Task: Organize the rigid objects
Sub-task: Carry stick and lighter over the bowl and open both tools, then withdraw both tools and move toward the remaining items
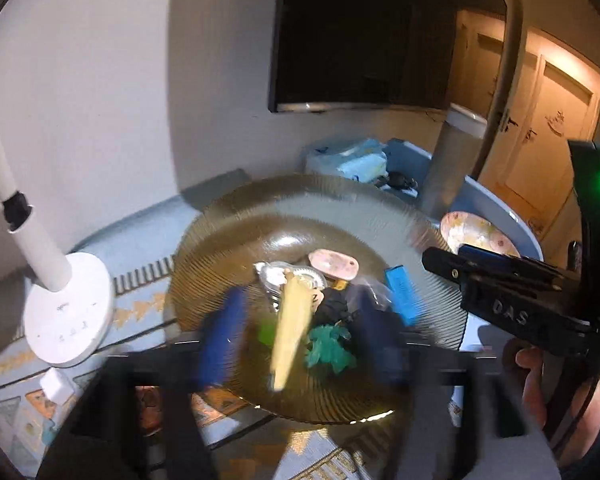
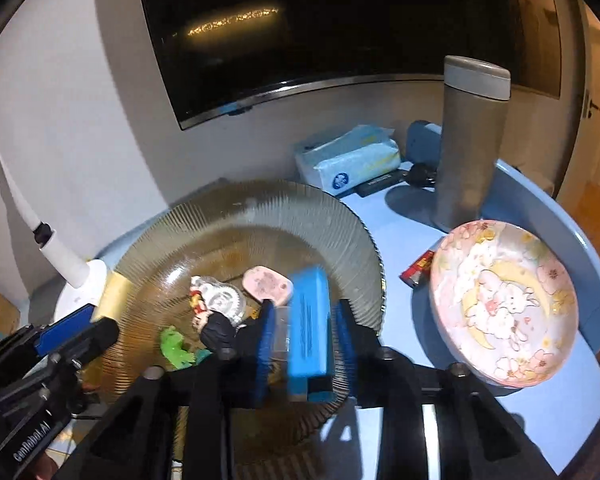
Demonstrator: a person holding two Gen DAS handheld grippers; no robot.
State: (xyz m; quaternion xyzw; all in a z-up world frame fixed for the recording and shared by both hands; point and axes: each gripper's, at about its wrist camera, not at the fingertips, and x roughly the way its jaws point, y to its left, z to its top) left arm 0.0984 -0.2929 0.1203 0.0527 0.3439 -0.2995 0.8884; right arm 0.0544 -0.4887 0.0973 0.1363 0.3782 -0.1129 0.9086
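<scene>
My left gripper [image 1: 296, 336] sits over the ribbed amber glass plate [image 1: 228, 216], jaws spread wide; a pale yellow stick [image 1: 290, 328] lies between the blue pads, but that view is motion-blurred and I cannot tell whether either pad touches it. My right gripper [image 2: 304, 340] is also above the plate, with a bright blue rectangular block [image 2: 308, 332] standing between its fingers; the right pad looks against the block, while a gap with something clear shows on the left side, so I cannot tell whether the grip is closed on it. Remaining on the plate: a pink oval piece [image 2: 266, 284], a silver figurine [image 2: 220, 300], a black lump [image 2: 218, 332] and a green toy [image 2: 174, 346], clustered near the centre. To the right of the glass plate, on the blue table [image 2: 400, 216], a pink floral plate [image 2: 504, 304] lies by the edge. Behind it stands a grey tumbler [image 2: 470, 144]; a tissue pack [image 2: 348, 158] lies by the wall. White lamp base [image 1: 68, 308] at left.
</scene>
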